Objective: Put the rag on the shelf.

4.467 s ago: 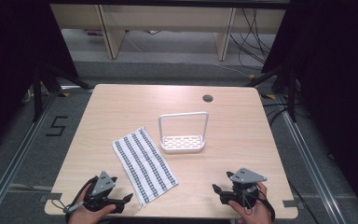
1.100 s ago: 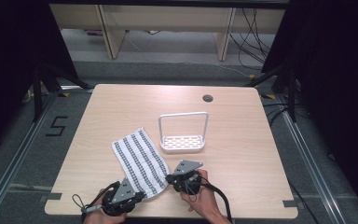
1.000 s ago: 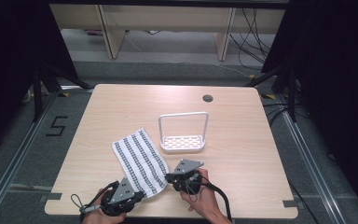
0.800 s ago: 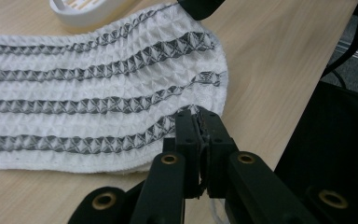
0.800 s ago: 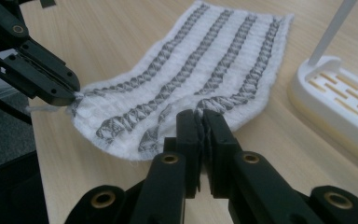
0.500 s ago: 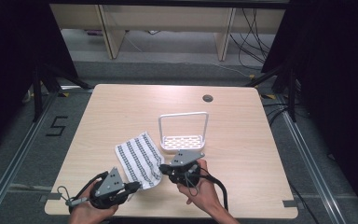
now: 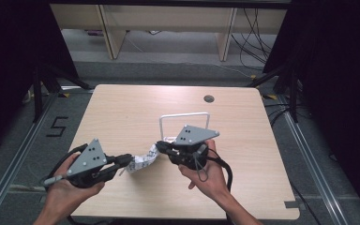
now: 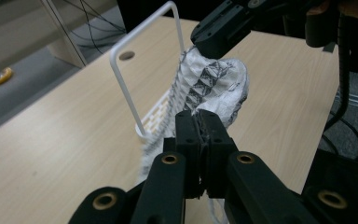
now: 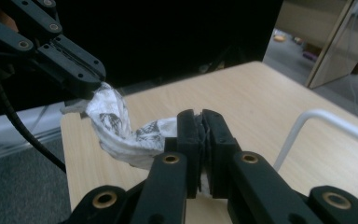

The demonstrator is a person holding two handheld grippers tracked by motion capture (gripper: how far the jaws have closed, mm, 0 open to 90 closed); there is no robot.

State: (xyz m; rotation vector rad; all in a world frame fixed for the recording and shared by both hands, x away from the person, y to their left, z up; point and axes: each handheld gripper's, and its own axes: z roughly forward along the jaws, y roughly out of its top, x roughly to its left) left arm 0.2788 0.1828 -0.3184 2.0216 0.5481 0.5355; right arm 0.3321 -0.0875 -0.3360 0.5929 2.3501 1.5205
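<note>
- Hanging bunched between the two claws, a patterned cloth (image 7: 143, 158) sits above the near half of the worktop (image 7: 122, 112), with black-and-white print on white fabric.
- The left claw (image 7: 127, 161) is held in the person's left hand (image 7: 68, 190) at about 7 o'clock on the worktop; its jaws point toward 3 o'clock.
- In the left gripper view the left claw (image 8: 200, 122) has its jaws pressed together on an edge of the cloth (image 8: 214, 84), which rises from them in a crumpled fold.
- The right claw (image 7: 161, 147) is held in the right hand (image 7: 206, 176) near the worktop's centre, slightly toward 5 o'clock, its grey three-cornered plate facing up.
- In the right gripper view the right claw (image 9: 202, 122) is clamped tight on the other end of the cloth (image 9: 116, 128), a thin sliver of fabric showing between the jaws.
- In that same view the left claw (image 9: 91, 81) appears at 10 o'clock, pinching the far end of the cloth.
- A white wire rack (image 7: 183, 123) with a tall looped handle stands just beyond the right claw, toward 12 o'clock; its base is partly hidden by that claw.
- In the left gripper view the rack (image 8: 135, 60) stands just behind the cloth, and I cannot tell whether they touch.
- A small round hole (image 7: 209, 99) lies in the worktop at about 1 o'clock, well apart from the cloth.
</note>
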